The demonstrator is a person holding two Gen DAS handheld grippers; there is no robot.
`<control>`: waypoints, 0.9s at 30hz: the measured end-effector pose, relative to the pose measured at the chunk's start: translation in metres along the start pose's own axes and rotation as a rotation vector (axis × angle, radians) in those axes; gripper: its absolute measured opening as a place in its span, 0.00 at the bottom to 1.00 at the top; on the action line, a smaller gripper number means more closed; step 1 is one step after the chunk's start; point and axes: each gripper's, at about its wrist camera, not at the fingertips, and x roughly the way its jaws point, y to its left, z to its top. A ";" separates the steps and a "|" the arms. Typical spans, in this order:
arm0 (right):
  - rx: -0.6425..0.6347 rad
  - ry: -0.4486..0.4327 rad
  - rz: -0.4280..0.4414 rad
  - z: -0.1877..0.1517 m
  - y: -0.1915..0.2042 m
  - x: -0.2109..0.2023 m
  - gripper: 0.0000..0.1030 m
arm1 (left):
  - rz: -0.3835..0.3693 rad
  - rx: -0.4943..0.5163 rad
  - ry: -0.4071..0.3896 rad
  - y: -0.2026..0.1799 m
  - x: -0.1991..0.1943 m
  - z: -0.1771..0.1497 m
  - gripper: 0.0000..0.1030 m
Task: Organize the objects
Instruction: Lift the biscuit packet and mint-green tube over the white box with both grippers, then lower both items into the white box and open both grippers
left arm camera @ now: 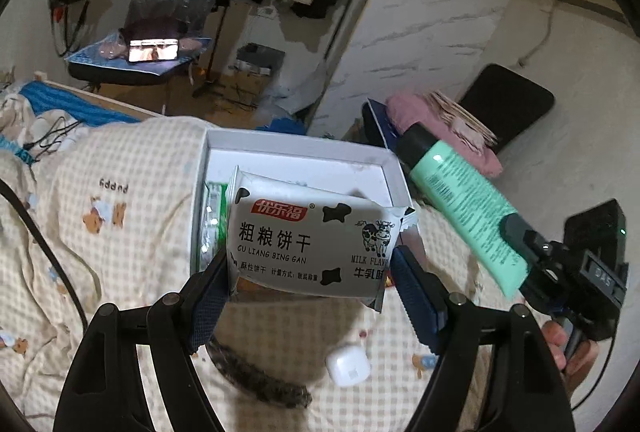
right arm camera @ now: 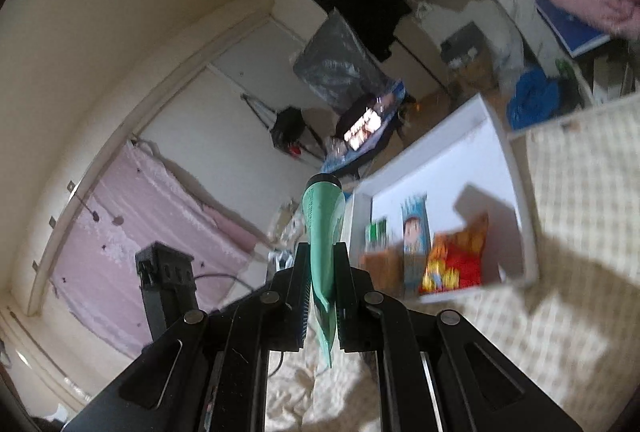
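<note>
Left tool (left arm camera: 310,272) grips the biscuit packet (left arm camera: 308,244) just ahead of it; right tool (right arm camera: 322,272) clamps the green tube (right arm camera: 322,224). Beyond, the white box (left arm camera: 296,148) holds several packets; earbud case (left arm camera: 347,366) remains on the bed

The left gripper (left arm camera: 310,272) clamps a white biscuit packet (left arm camera: 308,248) with black cow patches between its blue-padded fingers (left arm camera: 208,296), above a white box (left arm camera: 296,152) standing on a checked bedspread (left arm camera: 132,192). Green packets (left arm camera: 214,208) lie along the box's left wall. To the right, the right gripper (left arm camera: 532,256) pinches the flat end of a green tube (left arm camera: 460,192). A small white case (left arm camera: 347,366) lies on the bedspread near its lower edge.
</note>
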 end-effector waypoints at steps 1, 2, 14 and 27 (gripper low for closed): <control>-0.011 -0.012 -0.004 0.004 0.001 0.001 0.11 | -0.010 -0.005 -0.003 0.000 0.003 0.003 0.78; -0.032 -0.023 -0.016 0.009 0.004 0.004 0.11 | -0.020 -0.010 -0.003 0.000 0.006 0.006 0.78; -0.294 -0.112 -0.373 0.023 -0.002 0.060 0.11 | 0.158 0.056 -0.041 -0.017 0.089 0.004 0.78; -0.363 -0.193 -0.527 -0.011 -0.050 0.075 0.11 | 0.358 0.278 -0.112 -0.041 0.127 -0.037 0.78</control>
